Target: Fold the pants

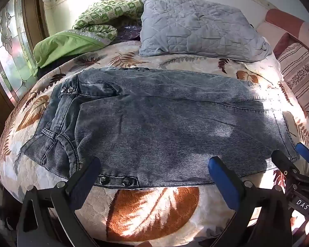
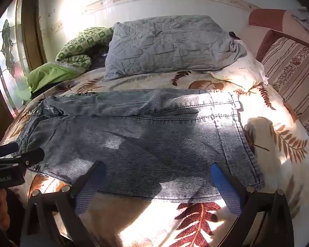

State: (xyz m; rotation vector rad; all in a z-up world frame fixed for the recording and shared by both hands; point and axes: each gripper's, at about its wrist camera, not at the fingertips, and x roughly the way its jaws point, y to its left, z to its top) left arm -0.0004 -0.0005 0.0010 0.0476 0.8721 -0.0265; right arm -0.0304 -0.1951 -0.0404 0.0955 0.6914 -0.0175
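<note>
Denim pants [image 1: 154,119] flat on bed [image 1: 154,212] | left gripper [image 1: 154,164] and right gripper [image 2: 156,170] both wide open, empty | pinch near hem evenly, fold across.

Sunlight fell across a leaf-patterned bedspread [image 1: 154,212]; a leaded window [image 1: 8,47] stood at upper left, a white wall [image 2: 175,6] behind

Light source: strong daylight through the stained-glass window [image 1: 8,47], left of the bed.
Glare: wall [image 2: 72,6] above the bed blown out; bedspread [image 2: 263,113] bleached right of the pants.
Shadows: dark patches across the pants [image 2: 134,140].
Distortion: heavy fisheye bowing; black corners.
Focus: centre sharp, rims soft.
</note>
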